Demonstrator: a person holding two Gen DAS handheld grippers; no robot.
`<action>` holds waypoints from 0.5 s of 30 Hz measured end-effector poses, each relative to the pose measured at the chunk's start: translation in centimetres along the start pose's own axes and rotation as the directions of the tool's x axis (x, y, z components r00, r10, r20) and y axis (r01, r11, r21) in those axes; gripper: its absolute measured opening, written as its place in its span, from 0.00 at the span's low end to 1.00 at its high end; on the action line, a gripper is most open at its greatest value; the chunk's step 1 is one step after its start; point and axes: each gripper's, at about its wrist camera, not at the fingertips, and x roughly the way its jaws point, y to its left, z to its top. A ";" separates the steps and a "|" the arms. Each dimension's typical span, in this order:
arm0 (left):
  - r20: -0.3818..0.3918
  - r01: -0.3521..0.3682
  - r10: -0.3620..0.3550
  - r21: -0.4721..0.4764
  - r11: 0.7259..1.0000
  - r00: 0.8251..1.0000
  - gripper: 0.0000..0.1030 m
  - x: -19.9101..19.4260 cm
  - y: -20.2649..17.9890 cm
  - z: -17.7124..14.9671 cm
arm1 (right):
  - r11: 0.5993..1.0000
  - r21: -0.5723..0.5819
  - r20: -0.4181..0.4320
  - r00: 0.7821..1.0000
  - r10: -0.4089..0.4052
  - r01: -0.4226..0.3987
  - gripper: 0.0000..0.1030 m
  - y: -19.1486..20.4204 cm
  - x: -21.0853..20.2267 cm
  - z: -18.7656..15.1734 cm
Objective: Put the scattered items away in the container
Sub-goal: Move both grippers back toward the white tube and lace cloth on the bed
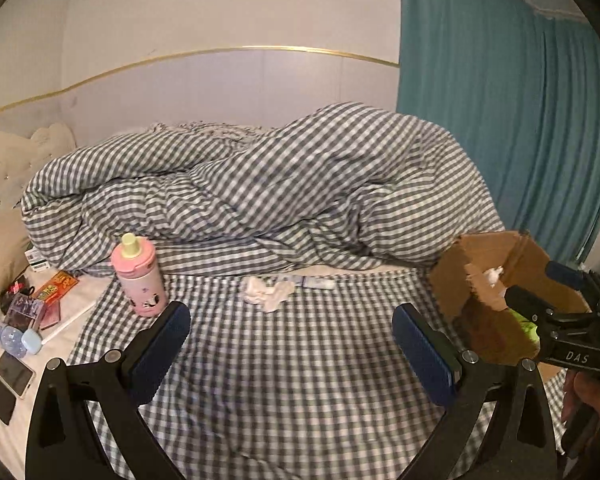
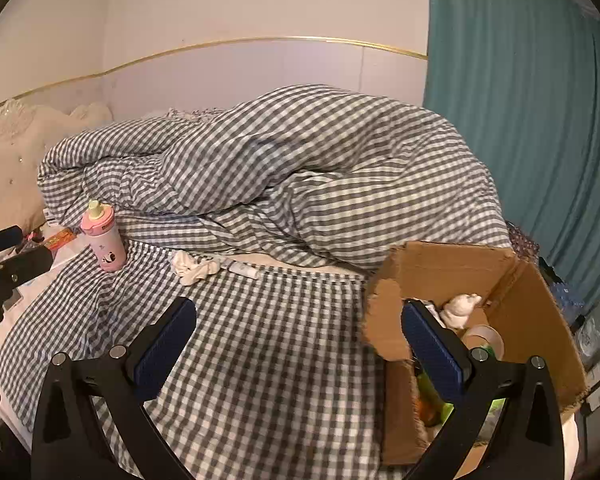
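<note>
Both claws, left claw (image 1: 290, 350) and right claw (image 2: 298, 346), were released and empty. "DAS" was legible on the right claw. Pink bottle (image 1: 139, 276) stood on the bed (image 1: 284, 364); cardboard box (image 2: 540, 312) sat at the right.

Bedroom with a gingham-covered bed under dim warm light

A pale wall (image 1: 228, 8) with a gold trim (image 1: 260, 49) runs behind the bed (image 1: 284, 360); a heaped checked duvet (image 1: 260, 184) lies along it. A cream tufted headboard (image 1: 4, 184) stands at left, and a teal curtain (image 1: 500, 120) hangs at right.
</note>
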 end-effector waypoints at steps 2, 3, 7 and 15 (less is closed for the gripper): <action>-0.002 -0.005 0.005 -0.002 1.000 1.000 1.00 0.4 0.8 -0.2 | 1.000 -0.006 -0.003 1.000 0.013 -0.013 1.00 1.0 0.8 0.3; -0.004 -0.006 0.006 -0.003 1.000 1.000 1.00 0.8 1.2 -0.3 | 1.000 -0.009 -0.004 1.000 0.016 -0.016 1.00 1.3 1.1 0.4; -0.022 -0.012 0.012 -0.013 1.000 1.000 1.00 2.3 2.3 -0.4 | 0.999 -0.041 -0.013 0.999 0.030 -0.030 1.00 2.9 2.6 1.0; -0.058 -0.013 0.011 -0.028 1.000 0.998 1.00 6.8 3.5 -0.2 | 0.992 -0.110 -0.121 0.991 0.049 -0.062 1.00 4.9 9.2 0.8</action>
